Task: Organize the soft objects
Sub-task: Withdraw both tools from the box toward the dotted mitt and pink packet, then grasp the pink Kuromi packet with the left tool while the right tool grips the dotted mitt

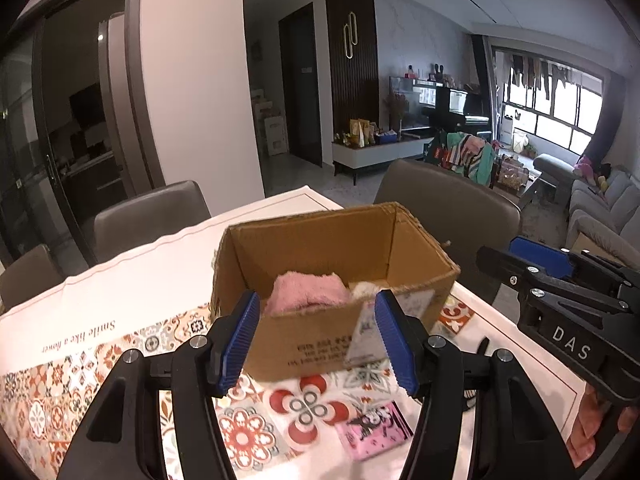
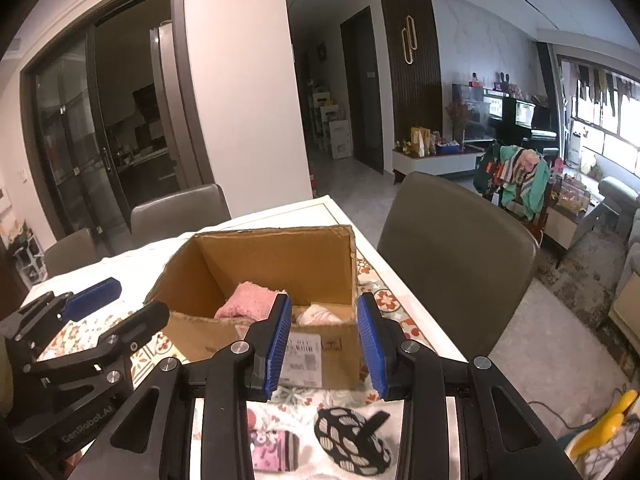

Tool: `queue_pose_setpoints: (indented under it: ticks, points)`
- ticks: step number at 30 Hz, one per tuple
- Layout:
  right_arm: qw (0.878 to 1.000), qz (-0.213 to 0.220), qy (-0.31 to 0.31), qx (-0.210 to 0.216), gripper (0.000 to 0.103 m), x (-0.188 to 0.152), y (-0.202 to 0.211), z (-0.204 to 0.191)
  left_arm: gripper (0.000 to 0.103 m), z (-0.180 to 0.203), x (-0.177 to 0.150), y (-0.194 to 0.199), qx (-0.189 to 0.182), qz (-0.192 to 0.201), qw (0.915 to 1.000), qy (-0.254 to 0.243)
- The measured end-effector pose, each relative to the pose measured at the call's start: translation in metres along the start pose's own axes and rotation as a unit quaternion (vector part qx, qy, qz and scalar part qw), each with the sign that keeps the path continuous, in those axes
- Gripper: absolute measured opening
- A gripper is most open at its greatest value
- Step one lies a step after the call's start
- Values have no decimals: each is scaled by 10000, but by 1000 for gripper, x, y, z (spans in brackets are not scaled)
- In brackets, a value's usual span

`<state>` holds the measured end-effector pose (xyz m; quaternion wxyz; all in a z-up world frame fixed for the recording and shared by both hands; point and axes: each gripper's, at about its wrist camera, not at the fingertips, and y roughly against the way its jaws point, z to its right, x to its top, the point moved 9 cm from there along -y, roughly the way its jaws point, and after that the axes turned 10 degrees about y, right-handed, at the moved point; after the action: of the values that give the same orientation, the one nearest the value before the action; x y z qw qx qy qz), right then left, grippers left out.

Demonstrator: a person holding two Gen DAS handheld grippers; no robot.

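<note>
A: Take the cardboard box (image 1: pixel 336 280) as the landmark. What lies around it, left to right?

B: To its left, only the patterned cloth on the desk (image 1: pixel 100 300). Inside the box, a fluffy pink cloth (image 1: pixel 306 290) sits left and a pale bundle (image 2: pixel 320 314) right. On the near side of the box, two soft things are still out: a pink printed sock (image 1: pixel 374 430), and to its right a rolled black-and-white sock (image 2: pixel 352 438).

A: And the claws?

B: The left claw (image 1: pixel 316 344) hangs above the box's near wall, jaws apart with nothing between them. The right claw (image 2: pixel 326 344) is likewise spread and empty, over the box's near right corner.

A: Which one takes what?

B: In my judgement the pink sock lies below and slightly right of the left claw, nearer the person than the box, so that hand is the closer one. In the right wrist view the rolled sock sits almost directly beneath the right claw, its loose cuff pointing away to the right. Its long axis runs roughly across the jaws, so either claw would have to draw back from the box and dip.
</note>
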<state>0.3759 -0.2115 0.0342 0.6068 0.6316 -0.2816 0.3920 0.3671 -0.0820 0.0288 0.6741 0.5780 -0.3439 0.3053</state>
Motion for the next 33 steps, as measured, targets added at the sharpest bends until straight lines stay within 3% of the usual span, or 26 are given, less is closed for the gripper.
queue_pose_setpoints:
  ticks: [2, 12, 33]
  points:
    - [10000, 8, -41, -22, 44, -5, 5, 2, 59, 1, -7, 3, 19, -35, 10000, -11]
    - [9998, -133, -84, 98, 44, -37, 20, 5, 65, 9, -51, 8, 70, -397, 9991, 108]
    - [9950, -948, 106, 300, 44, -115, 9, 16, 71, 29, -131, -19, -27, -1320, 9908, 284]
